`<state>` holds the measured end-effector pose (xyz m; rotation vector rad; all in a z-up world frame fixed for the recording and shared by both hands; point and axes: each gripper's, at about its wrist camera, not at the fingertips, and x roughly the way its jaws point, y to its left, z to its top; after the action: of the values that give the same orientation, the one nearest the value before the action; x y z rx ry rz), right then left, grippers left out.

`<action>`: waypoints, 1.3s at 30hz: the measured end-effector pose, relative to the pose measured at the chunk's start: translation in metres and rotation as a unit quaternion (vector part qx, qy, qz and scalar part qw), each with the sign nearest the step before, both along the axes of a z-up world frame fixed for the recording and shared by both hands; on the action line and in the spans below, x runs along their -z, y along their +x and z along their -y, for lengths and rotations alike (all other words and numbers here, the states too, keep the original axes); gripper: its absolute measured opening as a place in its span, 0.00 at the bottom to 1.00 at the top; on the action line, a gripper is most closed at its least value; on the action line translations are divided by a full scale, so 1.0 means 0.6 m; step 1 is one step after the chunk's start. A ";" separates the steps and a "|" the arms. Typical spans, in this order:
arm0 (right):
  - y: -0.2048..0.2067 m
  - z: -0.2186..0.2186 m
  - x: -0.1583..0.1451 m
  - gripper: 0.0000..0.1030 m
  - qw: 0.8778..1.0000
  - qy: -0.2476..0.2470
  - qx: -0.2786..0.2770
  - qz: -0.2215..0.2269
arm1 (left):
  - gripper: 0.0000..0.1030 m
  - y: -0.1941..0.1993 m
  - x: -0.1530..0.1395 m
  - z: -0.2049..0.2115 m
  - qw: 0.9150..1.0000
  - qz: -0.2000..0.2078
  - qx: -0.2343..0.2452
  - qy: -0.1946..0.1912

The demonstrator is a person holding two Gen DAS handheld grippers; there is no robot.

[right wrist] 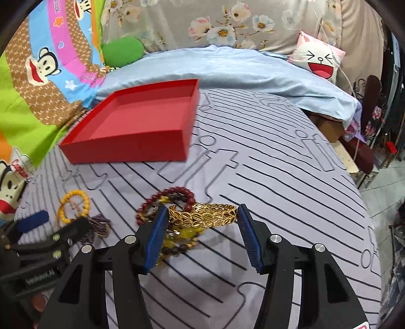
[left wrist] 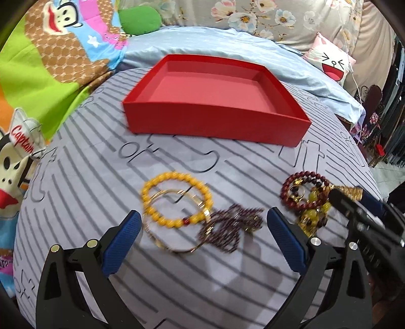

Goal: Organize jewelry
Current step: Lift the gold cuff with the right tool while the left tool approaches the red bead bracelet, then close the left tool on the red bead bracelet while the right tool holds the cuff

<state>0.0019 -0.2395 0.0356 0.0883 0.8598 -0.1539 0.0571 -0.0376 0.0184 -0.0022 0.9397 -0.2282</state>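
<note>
An empty red box [left wrist: 215, 83] [right wrist: 141, 114] sits on the striped grey cloth [left wrist: 101, 177]. My left gripper [left wrist: 203, 227] is open over a yellow bead bracelet [left wrist: 174, 200] [right wrist: 72, 205], a thin gold bangle [left wrist: 174, 243] and a dark purple bead strand [left wrist: 233, 225] [right wrist: 97, 225]. My right gripper [right wrist: 202, 220] is shut on a wide gold leaf-pattern bangle [right wrist: 202, 215], held by its two ends. A dark red bead bracelet [right wrist: 167, 200] [left wrist: 303, 187] and yellow-green beads [right wrist: 182, 235] [left wrist: 314, 210] lie behind and below it.
A light blue quilt [right wrist: 227, 68] lies behind the box. A cartoon monkey blanket [left wrist: 50, 63], a green cushion [left wrist: 139, 20] and a cat-face pillow [right wrist: 319, 58] line the back. The bed edge drops to a tiled floor [right wrist: 384, 192] at right.
</note>
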 end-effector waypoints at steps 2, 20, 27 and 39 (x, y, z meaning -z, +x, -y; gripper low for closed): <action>0.000 0.006 0.007 0.52 1.000 0.002 0.003 -0.010 | 0.92 0.010 -0.001 0.018 1.000 0.003 0.009 0.002; -0.016 0.062 -0.010 0.52 0.997 0.074 0.023 0.029 | 0.92 0.043 -0.008 0.078 0.999 -0.001 0.032 -0.016; -0.025 0.062 -0.010 0.52 0.997 0.065 0.028 0.020 | 0.92 0.038 0.005 0.105 0.999 -0.005 0.049 -0.003; -0.029 0.091 -0.012 0.52 0.997 0.065 0.044 0.017 | 0.60 0.053 0.025 0.160 0.996 0.004 0.085 0.009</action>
<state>-0.0155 -0.2939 0.0425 0.2493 0.8310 -0.1781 0.0891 -0.1337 0.0035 0.0959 0.9342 -0.3759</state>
